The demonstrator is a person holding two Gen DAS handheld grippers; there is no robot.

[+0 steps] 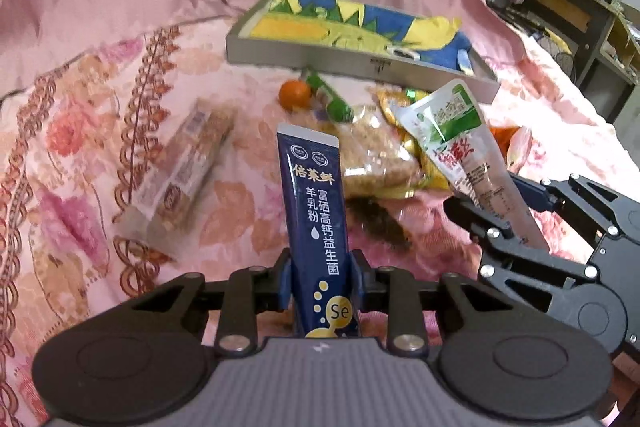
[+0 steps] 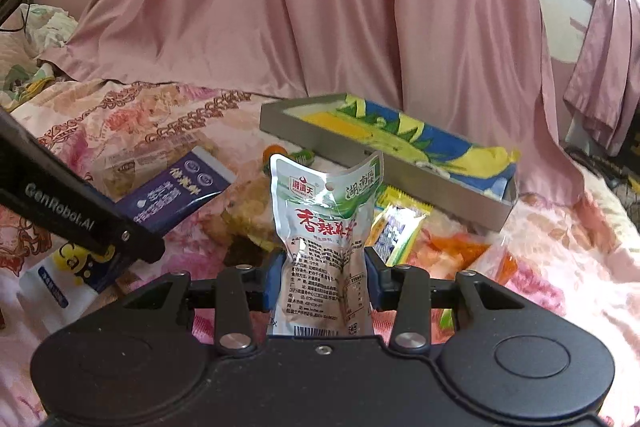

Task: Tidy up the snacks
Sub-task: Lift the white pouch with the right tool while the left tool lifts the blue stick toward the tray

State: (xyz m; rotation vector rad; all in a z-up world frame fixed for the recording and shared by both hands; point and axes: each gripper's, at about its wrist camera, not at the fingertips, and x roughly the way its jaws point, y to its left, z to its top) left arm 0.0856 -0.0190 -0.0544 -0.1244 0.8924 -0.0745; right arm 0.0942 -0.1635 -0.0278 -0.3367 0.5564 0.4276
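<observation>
On a flowered bed, the left gripper (image 1: 320, 279) has its fingers clamped on a navy sachet (image 1: 314, 211), light, flat and slippery, best pinched near its lower end. Beside it, the right gripper (image 2: 325, 277) clamps a soft white pouch (image 2: 326, 227). A grey tray (image 1: 304, 57) waits beyond the loose snacks.

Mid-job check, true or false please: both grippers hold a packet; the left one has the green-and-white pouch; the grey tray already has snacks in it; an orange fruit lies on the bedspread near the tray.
1. Both grippers hold a packet: true.
2. The left gripper has the green-and-white pouch: false, it grips the dark blue stick packet; the right gripper holds the pouch.
3. The grey tray already holds snacks: false, only a blue-and-yellow cloth shows in it.
4. An orange fruit lies near the tray: true.
</observation>
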